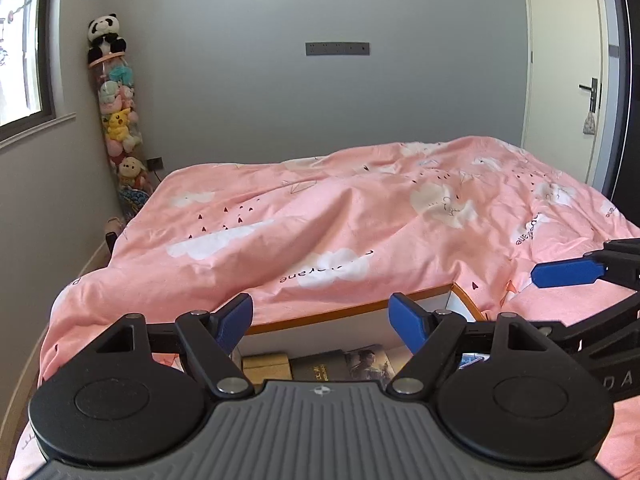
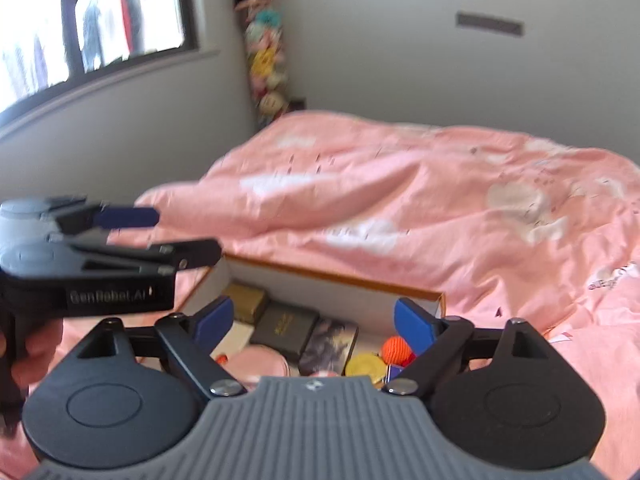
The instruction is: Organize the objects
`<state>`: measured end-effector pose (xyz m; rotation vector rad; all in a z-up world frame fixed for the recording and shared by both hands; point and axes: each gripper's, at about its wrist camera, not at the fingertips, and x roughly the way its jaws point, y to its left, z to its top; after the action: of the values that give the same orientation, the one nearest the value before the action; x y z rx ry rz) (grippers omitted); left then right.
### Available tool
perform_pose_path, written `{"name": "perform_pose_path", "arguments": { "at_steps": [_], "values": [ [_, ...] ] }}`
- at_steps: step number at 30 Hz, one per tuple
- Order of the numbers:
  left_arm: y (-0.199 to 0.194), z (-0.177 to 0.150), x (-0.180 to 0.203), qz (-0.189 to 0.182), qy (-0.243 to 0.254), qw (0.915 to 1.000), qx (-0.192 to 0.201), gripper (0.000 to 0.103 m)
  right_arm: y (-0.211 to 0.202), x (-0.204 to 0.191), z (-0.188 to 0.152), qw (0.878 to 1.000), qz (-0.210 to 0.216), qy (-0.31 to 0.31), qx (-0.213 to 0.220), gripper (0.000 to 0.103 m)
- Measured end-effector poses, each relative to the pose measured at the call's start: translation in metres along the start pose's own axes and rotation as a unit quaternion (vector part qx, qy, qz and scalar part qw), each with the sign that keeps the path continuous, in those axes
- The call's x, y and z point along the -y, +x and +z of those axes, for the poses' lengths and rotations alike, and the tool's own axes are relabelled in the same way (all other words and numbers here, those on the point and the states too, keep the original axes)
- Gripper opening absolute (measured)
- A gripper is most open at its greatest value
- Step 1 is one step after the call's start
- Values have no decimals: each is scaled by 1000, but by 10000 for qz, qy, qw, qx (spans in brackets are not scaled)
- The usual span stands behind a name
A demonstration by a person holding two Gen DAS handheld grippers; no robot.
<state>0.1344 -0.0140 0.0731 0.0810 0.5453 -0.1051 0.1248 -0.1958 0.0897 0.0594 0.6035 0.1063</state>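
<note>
A white box with an orange rim [image 1: 352, 307] [image 2: 332, 276] lies open on the bed. Inside it the right wrist view shows a gold box [image 2: 244, 302], a black box [image 2: 286, 330], a picture tin [image 2: 328, 346], an orange ball [image 2: 396, 350], a yellow disc [image 2: 364, 366] and a pink round item [image 2: 260, 362]. My left gripper [image 1: 322, 320] hangs above the box's near side, open and with nothing between its jaws. My right gripper [image 2: 316, 320] is beside it, also open with nothing in it. A hand [image 2: 36, 352] holds the left gripper's body.
A pink cloud-print duvet [image 1: 360, 208] covers the bed around the box. A tall clear tube of plush toys [image 1: 120, 120] topped by a panda stands in the far left corner. A window [image 1: 20, 40] is on the left and a white door [image 1: 568, 80] on the right.
</note>
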Motion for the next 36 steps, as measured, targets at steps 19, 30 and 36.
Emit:
{"name": "perform_pose_path", "arguments": {
  "at_steps": [19, 30, 36],
  "values": [
    [-27, -85, -8, 394, -781, 9937, -703, 90, -29, -37, -68, 9948, -638, 777, 130, 99],
    [-17, -115, -9, 440, -831, 9894, -1109, 90, 3, -40, -101, 9921, -920, 685, -516, 99],
    [-14, -116, -9, 389, -872, 9884, -1178, 90, 7, -35, -105, 9901, -949, 786, -667, 99]
  ]
}}
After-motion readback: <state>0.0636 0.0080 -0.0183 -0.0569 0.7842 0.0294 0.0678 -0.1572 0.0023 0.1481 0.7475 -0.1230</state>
